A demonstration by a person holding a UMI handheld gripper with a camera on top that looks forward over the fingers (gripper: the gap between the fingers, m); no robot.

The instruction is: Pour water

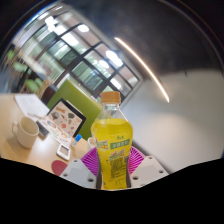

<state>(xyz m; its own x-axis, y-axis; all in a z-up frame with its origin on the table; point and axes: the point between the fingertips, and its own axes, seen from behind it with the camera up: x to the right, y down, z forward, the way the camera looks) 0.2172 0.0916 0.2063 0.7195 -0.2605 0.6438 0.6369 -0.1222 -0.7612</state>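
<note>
A: Item one, the bottle [115, 140]. Where do you have it?

B: Upright between your jaws, lifted clear of the tabletop [25, 158]. The gripper [113, 168] holds it at the lower body, the pink pads [91, 159] pressed on either side. Clear plastic, round, yellow liquid nearly to the neck, orange cap [111, 98] on, green-and-white label [116, 153].

A: Step in hand?

B: Carry, by my reading. No tilt yet. With the cap on, nothing will pour; you would need it off, then a vessel under the mouth.

A: Item two, vessels?

B: A white cup [24, 130] with a handle, glazed and smooth, well off to the side on the pale tabletop. A printed card [64, 120] stands between it and the bottle. Beyond, a green chair back [76, 97] and dark-framed windows [75, 55].
</note>
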